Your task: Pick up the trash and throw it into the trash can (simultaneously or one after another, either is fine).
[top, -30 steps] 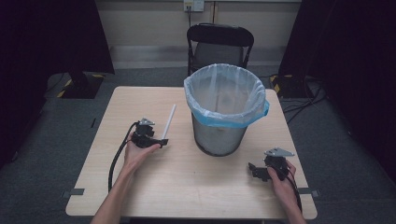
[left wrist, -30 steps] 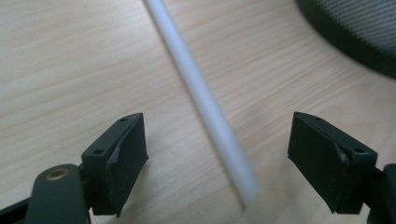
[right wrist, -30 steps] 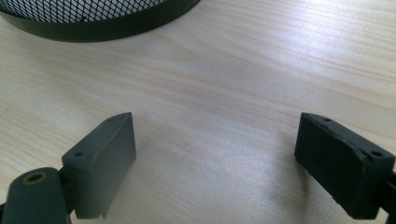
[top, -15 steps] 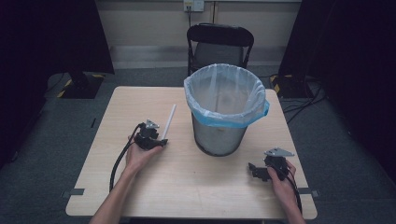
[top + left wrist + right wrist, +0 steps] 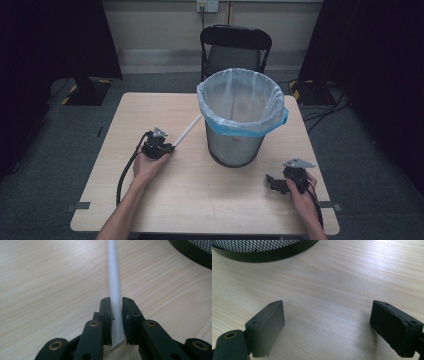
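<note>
Left gripper (image 5: 116,302), jaws just closing, clamps the straw (image 5: 113,277) at lower centre; lift level toward the bin (image 5: 240,117); right gripper (image 5: 327,325) stands apart.

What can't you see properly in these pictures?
- Bottom of the bin: in the high view its cloudy plastic liner blurs the inside, so any contents cannot be told.
- White straw: in the left gripper view its far end is blurred and cut off by the top edge; the left claw, whose jaws have just been closing, covers its sides.
- Right claw: too small in the high view; the right gripper view shows it open on the table.
</note>
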A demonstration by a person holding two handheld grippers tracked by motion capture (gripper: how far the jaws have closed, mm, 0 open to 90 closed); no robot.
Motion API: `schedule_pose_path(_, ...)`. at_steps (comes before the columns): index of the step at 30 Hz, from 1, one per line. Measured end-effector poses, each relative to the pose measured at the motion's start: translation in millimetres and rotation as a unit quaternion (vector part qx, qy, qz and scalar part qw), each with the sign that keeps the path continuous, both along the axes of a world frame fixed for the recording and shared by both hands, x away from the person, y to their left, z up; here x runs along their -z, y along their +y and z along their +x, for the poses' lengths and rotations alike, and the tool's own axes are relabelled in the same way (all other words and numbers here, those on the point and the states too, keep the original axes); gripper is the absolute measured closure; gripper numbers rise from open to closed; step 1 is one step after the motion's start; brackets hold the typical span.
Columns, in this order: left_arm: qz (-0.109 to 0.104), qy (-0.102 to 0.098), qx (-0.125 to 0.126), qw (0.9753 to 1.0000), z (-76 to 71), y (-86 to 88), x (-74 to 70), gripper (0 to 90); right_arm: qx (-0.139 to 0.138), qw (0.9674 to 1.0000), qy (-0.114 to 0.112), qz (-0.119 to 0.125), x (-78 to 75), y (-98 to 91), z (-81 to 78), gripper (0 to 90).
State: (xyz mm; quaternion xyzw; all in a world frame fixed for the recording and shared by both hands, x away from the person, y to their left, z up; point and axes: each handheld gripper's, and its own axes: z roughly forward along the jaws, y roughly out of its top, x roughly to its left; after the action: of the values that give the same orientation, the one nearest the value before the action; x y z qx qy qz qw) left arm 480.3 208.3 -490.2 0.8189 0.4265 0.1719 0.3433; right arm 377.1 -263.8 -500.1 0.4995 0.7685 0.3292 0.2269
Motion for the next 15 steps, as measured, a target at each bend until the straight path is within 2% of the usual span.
schedule_pose_path(7,-0.008,0.010,-0.004,0.9999,1.6,0.5,-0.8,80.0,0.000,1.0000,0.000,0.000,0.0,0.0,0.0,11.7)
schedule_pose_path(15,-0.046,0.029,-0.012,0.9985,4.8,6.5,0.2,80.4,0.000,1.0000,0.000,0.000,0.0,0.0,0.0,11.7)
